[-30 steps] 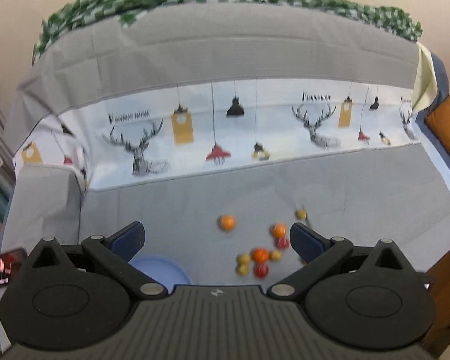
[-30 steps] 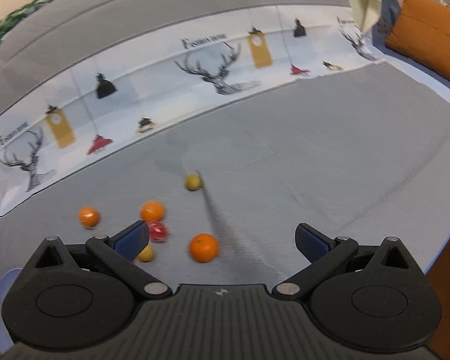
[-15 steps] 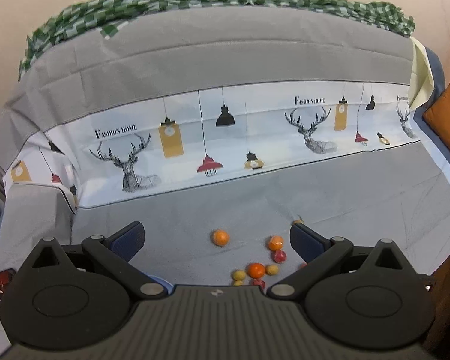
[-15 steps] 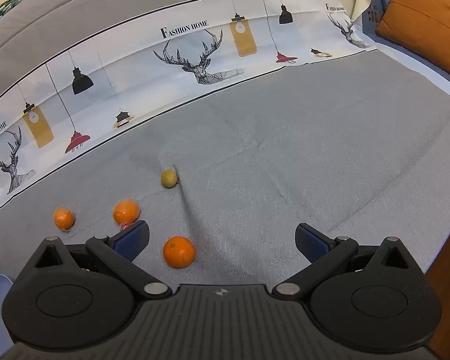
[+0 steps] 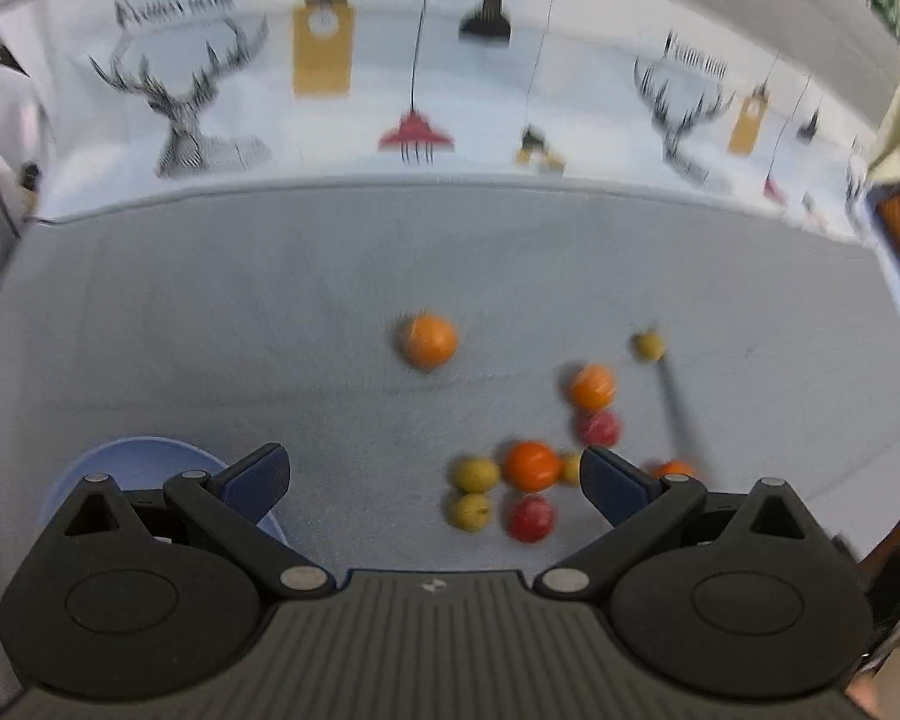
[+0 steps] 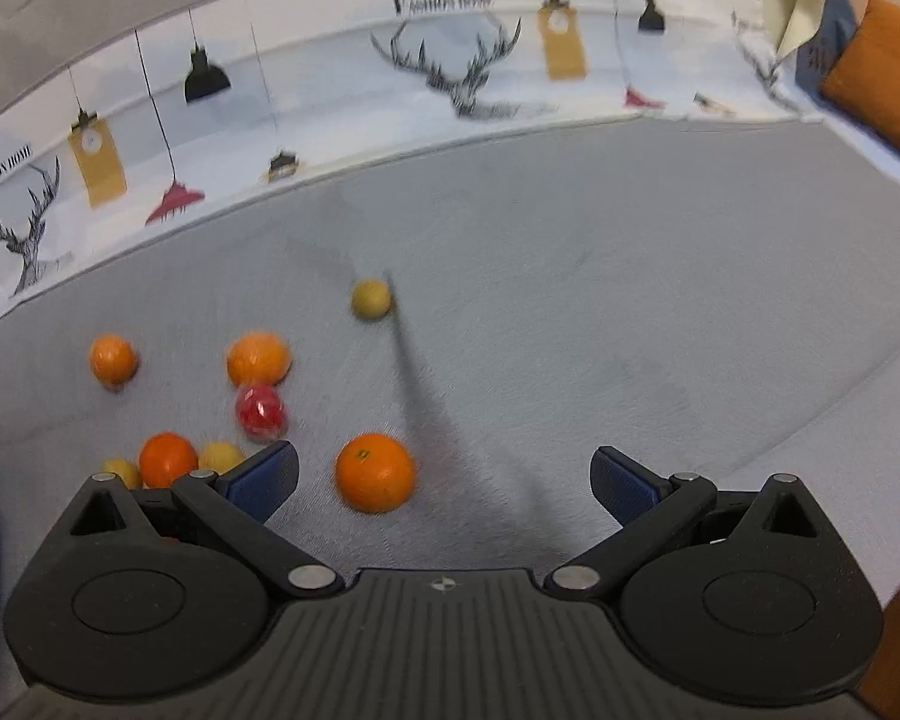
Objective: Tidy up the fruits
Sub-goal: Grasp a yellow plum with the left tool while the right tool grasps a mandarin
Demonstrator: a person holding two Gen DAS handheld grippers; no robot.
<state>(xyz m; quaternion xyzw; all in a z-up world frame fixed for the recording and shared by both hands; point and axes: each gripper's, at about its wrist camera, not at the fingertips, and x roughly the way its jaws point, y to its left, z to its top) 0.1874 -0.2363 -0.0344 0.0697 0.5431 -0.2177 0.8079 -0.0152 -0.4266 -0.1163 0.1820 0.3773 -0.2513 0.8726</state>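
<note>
On the grey sheet (image 5: 210,312), loose fruits lie scattered: a lone orange (image 5: 428,340) apart, a cluster (image 5: 513,489) of yellow, orange and red pieces near the left gripper (image 5: 435,480). Blue bowl (image 5: 132,462) sits beside its left finger. Left fingers spread, nothing held. Right gripper (image 6: 444,480) likewise spread and empty; large orange (image 6: 375,471) just ahead, between its fingers. Both views motion-blurred.

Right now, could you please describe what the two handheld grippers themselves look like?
Both look identical. The left gripper and the right gripper each have a matte black plastic body with a ribbed centre panel, two rounded housings with circular recesses, silver pivot pins, and angled black linkage arms ending in dark blue finger pads. A small round emblem sits at the front edge. No cables or sleeves show.
</note>
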